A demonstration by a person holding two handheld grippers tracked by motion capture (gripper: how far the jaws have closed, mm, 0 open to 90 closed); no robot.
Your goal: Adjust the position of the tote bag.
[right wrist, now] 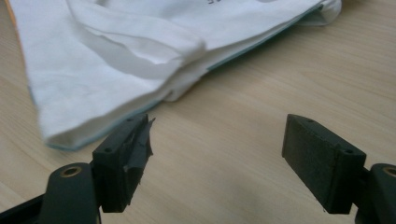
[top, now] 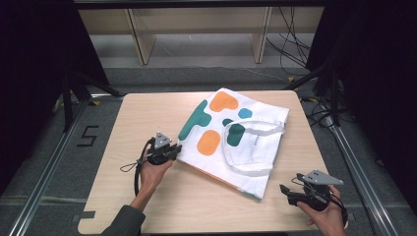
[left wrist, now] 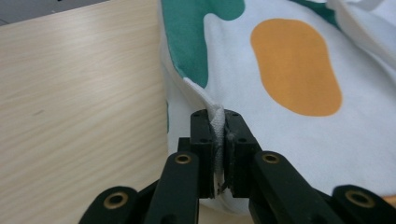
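Your left gripper (left wrist: pixel 219 140) pinches the bag (top: pixel 231 132) edge; your right gripper (right wrist: pixel 219 163) hangs open, empty. It's soft, limp cloth: take the near corner.

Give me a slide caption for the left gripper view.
Left claw shut on a pinched fold at the edge of a white tote bag with green and orange blobs, on a wooden table.

The left hand-held gripper (top: pixel 169 151), held in the left hand (top: pixel 152 172) at lower left of centre in the high view, has its jaws closed on a fold of white fabric (left wrist: pixel 215 122). The right hand-held gripper (top: pixel 290 189), held in the right hand (top: pixel 327 216) at the lower right, has its jaws spread wide apart, pointing left.
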